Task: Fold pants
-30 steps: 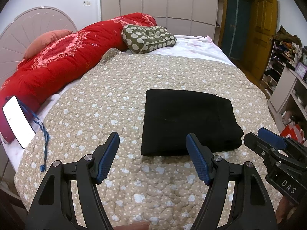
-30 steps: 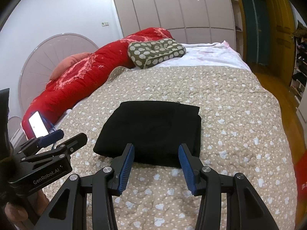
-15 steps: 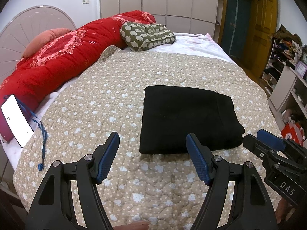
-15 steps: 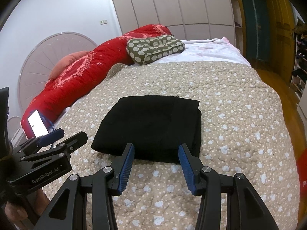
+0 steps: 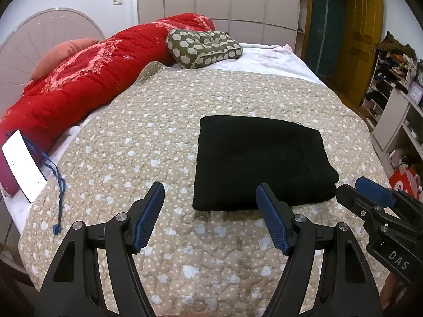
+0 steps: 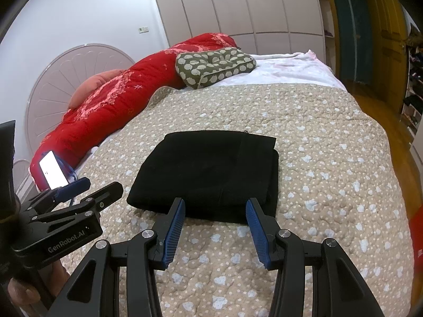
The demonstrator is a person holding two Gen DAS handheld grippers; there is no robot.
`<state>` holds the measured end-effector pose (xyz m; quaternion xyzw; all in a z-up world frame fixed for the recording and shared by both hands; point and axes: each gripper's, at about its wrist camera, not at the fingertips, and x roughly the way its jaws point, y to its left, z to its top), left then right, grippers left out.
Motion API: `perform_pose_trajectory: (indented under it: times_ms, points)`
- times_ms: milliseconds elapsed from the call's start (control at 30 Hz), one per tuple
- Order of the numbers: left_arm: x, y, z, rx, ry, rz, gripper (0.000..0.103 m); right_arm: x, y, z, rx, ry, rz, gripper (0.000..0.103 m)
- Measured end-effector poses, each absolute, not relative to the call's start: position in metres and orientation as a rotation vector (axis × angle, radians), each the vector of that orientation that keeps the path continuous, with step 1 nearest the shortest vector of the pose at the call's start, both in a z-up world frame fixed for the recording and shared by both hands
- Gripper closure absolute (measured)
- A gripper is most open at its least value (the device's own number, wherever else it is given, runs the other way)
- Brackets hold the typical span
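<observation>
Left wrist view: the folded black fabric pants [image 5: 261, 162] are seen lying as a compact flat rectangle on the beige quilted bedspread with white hearts [image 5: 148, 142], near the middle of the bed. The left tool [image 5: 210, 211] is held released, jaws spread wide, nothing gripped, above the bedspread short of the bundle's near edge. In the right wrist view the right tool [image 6: 215, 218] is likewise released and empty, jaws apart, just short of the near edge of the pants [image 6: 208, 174].

Step judged: folding looks finished or nearly so; layers are stacked, with a slight offset shown at the right edge. If any move is called for next, a light press or squaring of that edge is suggested; otherwise withdrawal.

Around: a red patterned quilt roll [image 5: 79, 84] is laid along the left side, a green cushion with pale spots [image 5: 203, 47] at the far end, a white-screen phone [image 5: 23, 166] with a blue cord [image 5: 58, 185] at the left edge. All are well apart from the pants; nothing is seen blocking the approach.
</observation>
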<state>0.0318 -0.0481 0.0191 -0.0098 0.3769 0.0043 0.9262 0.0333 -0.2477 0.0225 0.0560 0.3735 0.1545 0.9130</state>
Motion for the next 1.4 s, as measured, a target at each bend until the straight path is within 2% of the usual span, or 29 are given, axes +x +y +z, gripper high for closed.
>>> perform_pose_trajectory:
  times_ms: [1133, 1400]
  points:
    - [0.032, -0.053, 0.015, -0.024, 0.794, -0.010, 0.030, 0.033, -0.250, 0.014, 0.118, 0.794, 0.315, 0.056]
    - [0.028, -0.061, 0.020, 0.030, 0.730, -0.020, 0.030, 0.032, -0.268, 0.009, 0.098, 0.799, 0.280, 0.056]
